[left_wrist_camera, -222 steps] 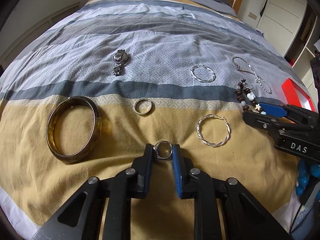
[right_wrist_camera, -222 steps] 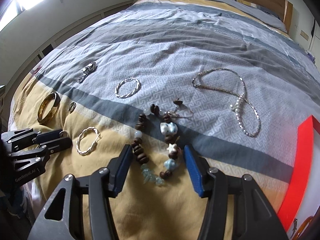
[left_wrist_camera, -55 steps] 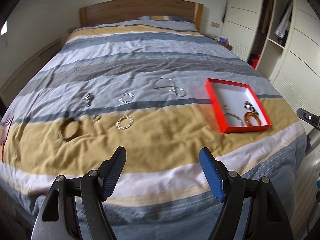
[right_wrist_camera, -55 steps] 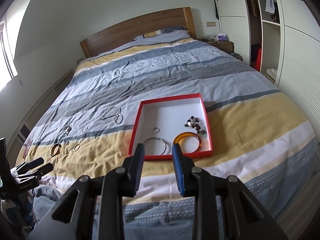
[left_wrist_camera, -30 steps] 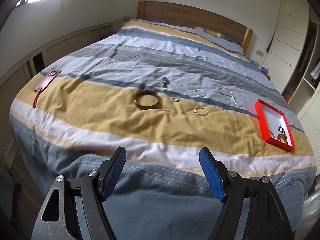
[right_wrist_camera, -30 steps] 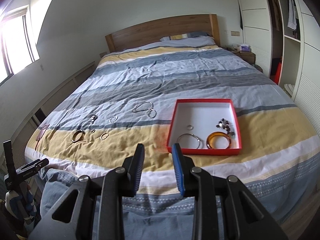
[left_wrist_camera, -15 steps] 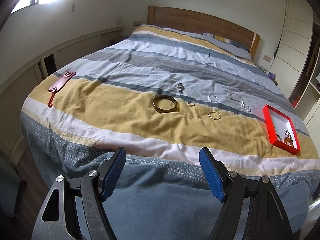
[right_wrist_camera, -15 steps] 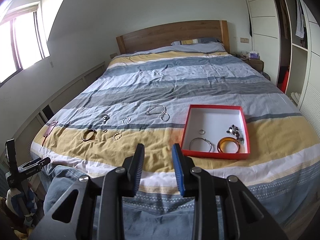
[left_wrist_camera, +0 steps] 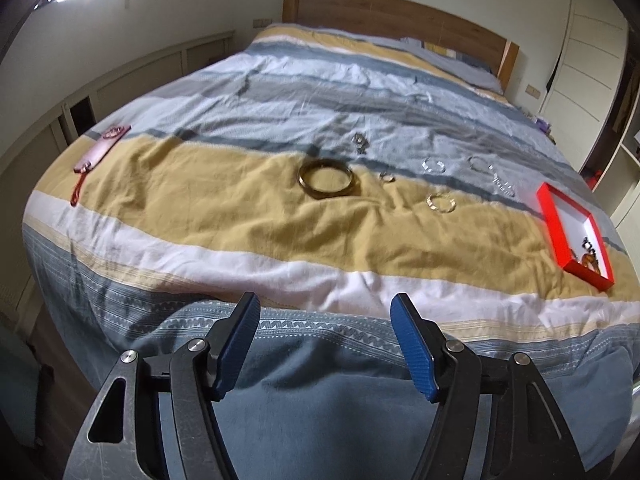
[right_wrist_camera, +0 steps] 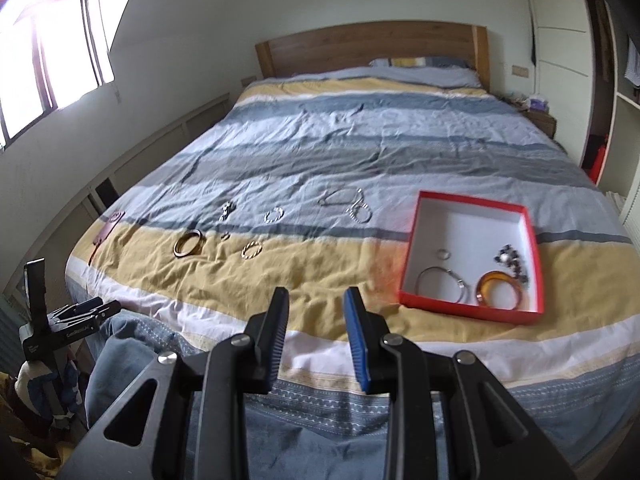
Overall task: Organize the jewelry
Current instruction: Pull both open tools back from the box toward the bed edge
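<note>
Both empty, left gripper (left_wrist_camera: pixel 324 312) spread wide and right gripper (right_wrist_camera: pixel 316 308) parted narrowly, held back off the bed (right_wrist_camera: pixel 320 280); next pick likely the bangle (left_wrist_camera: pixel 326 179) on the yellow stripe: approach low, straddle one rim, clamp firmly, carry to box (right_wrist_camera: pixel 472 220).

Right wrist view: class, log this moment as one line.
left gripper open, empty | right gripper open, empty | red box holds four pieces | large bangle on bed
</note>
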Available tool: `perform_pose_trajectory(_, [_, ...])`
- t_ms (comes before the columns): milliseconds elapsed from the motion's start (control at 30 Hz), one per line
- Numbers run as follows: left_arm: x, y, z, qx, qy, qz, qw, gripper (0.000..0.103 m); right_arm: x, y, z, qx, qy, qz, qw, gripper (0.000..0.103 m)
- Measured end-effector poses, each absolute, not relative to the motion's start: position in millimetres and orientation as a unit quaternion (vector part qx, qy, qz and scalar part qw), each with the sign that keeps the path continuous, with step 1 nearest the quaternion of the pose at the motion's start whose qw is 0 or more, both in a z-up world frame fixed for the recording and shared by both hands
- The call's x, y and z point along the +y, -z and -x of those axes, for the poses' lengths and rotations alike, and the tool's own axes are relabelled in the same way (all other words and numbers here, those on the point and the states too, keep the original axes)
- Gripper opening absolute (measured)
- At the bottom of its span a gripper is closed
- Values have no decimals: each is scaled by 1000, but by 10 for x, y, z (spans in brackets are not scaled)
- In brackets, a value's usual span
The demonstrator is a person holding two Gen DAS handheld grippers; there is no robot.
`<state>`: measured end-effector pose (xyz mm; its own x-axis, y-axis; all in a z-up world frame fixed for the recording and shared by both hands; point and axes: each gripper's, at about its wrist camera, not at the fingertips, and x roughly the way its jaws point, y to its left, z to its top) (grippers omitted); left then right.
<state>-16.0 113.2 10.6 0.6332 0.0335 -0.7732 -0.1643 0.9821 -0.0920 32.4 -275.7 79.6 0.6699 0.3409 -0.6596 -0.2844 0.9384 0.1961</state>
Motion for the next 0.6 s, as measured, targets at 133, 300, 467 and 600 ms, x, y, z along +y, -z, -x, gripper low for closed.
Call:
perform_pose_trajectory(133, [1211, 36, 31, 437, -60, 88, 893, 67, -2584, -599, -521, 397, -182, -26, 899, 27])
perform_pose_trajectory(300, [1298, 154, -184, 450, -67, 98, 885, 67, -2402, -376, -763, 424, -196, -14, 884, 27])
perform_pose_trajectory(467, [1360, 235, -357, 460, -75, 106, 878, 67, -2245, -160, -999, 447, -213, -10, 869, 27])
perform_pose_trajectory(600, [1377, 262, -491, 463, -74, 107, 877, 67, -2132, -21, -1179, 459, -226, -9, 859, 27])
